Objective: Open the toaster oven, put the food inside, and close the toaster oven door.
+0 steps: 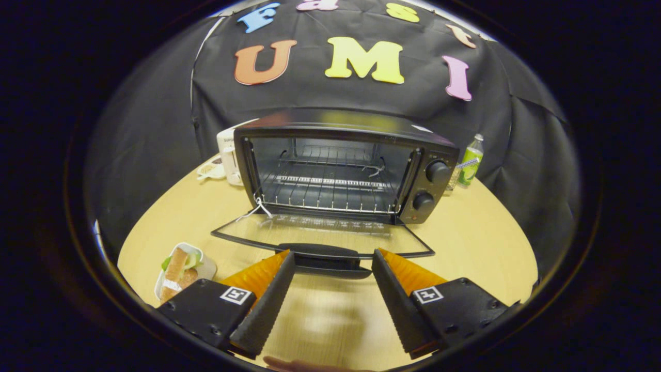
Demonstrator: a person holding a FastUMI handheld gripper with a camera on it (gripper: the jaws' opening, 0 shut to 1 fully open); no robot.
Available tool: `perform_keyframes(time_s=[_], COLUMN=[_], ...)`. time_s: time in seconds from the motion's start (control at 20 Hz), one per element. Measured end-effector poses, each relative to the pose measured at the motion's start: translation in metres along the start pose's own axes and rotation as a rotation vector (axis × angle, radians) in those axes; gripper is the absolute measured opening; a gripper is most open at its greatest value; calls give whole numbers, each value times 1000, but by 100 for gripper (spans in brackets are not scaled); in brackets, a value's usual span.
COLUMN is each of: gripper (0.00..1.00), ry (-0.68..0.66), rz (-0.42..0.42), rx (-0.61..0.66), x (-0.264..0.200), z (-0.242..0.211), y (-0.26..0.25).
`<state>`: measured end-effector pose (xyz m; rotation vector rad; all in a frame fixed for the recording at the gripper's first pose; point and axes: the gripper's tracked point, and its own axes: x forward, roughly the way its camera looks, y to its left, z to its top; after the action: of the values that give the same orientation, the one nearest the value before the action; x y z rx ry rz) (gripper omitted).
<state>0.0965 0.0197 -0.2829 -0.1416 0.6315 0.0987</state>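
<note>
A black toaster oven (343, 170) stands on a round wooden table (480, 243) with its glass door (323, 233) dropped flat toward the near side, hinged at the oven's lower front edge. The door's dark handle (325, 258) lies along its near rim, just ahead of the gripper's tips. Inside the oven, a wire rack (328, 194) spans the cavity, and two round knobs (431, 186) sit one above the other on the panel at the oven's right.

The gripper (333, 261) comes up from the near edge of the table, its two black fingers (266, 305) spread wide apart, orange on their outer faces. Nothing lies between them but bare tabletop; they hold nothing. Their tips reach close to the door handle, one toward each end of it, though whether they touch it cannot be told.

The food (178, 271), what looks like a sandwich with a bit of green showing, rests in a small white dish (206, 266) on the table to the near left, just beside the left finger and well clear of the oven door.

Behind the oven's left corner stands a white appliance (229, 155), with a small white item (210, 169) on the table at its left. A green bottle (471, 160) stands at the far right, just beyond the oven's knob panel. A thin white string (258, 207) hangs at the door's left hinge corner. Black cloth backs the whole scene. A sliver of a hand (294, 366) shows at the very near edge, below the fingers.
</note>
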Motion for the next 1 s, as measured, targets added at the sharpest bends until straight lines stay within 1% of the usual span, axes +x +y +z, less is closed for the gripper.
perform_keyframes(time_s=[0.35,0.6,0.7,0.8,1.0], gripper=[99,97,97,96,93], ry=[111,124,114,167,260], rz=[57,135,209,258,427], rx=[72,104,141,182,299], x=[12,9,0,-9,-31], z=[-26,-23,-17,-19,-20], y=[-3,3,17,24,57])
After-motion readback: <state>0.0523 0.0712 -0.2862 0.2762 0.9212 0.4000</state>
